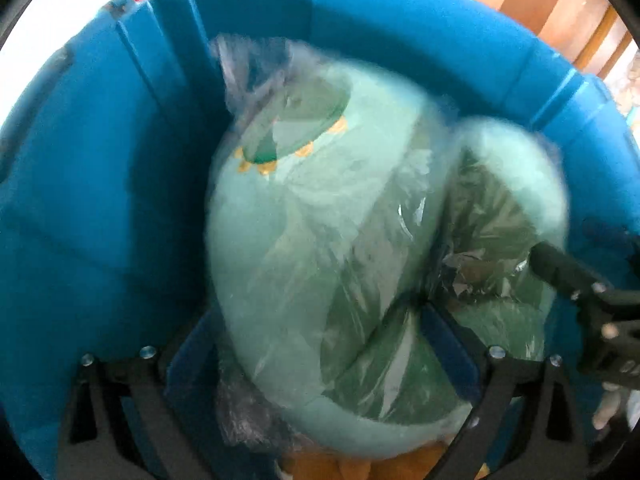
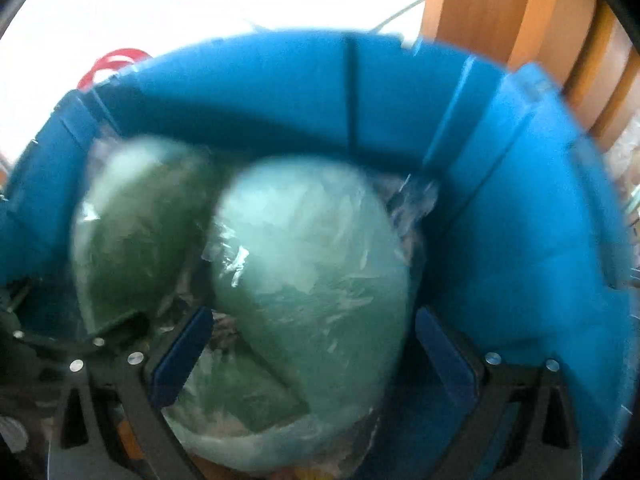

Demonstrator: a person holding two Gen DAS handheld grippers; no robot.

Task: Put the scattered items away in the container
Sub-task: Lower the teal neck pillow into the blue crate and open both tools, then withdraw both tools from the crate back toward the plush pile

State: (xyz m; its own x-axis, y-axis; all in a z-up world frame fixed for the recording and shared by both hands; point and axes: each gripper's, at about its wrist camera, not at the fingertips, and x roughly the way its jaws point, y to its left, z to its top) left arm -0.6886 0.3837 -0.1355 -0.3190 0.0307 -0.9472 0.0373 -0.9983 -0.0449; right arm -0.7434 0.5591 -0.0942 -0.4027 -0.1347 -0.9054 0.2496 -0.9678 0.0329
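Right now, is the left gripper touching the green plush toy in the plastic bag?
Cannot tell. In the left wrist view the left gripper is open around the bagged green plush toy inside the blue container, but blur hides any contact or gap.

One blue bin (image 1: 100, 200) fills both views. One green plush toy (image 1: 304, 248) sealed in one clear plastic bag (image 1: 248, 68) lies inside it, its bulk against the bin's far wall. Two grippers reach in: the left gripper (image 1: 320, 344) and the right gripper (image 2: 316, 344), each with two blue-padded fingers. One wooden post (image 2: 492, 12) stands beyond the bin's far right corner.
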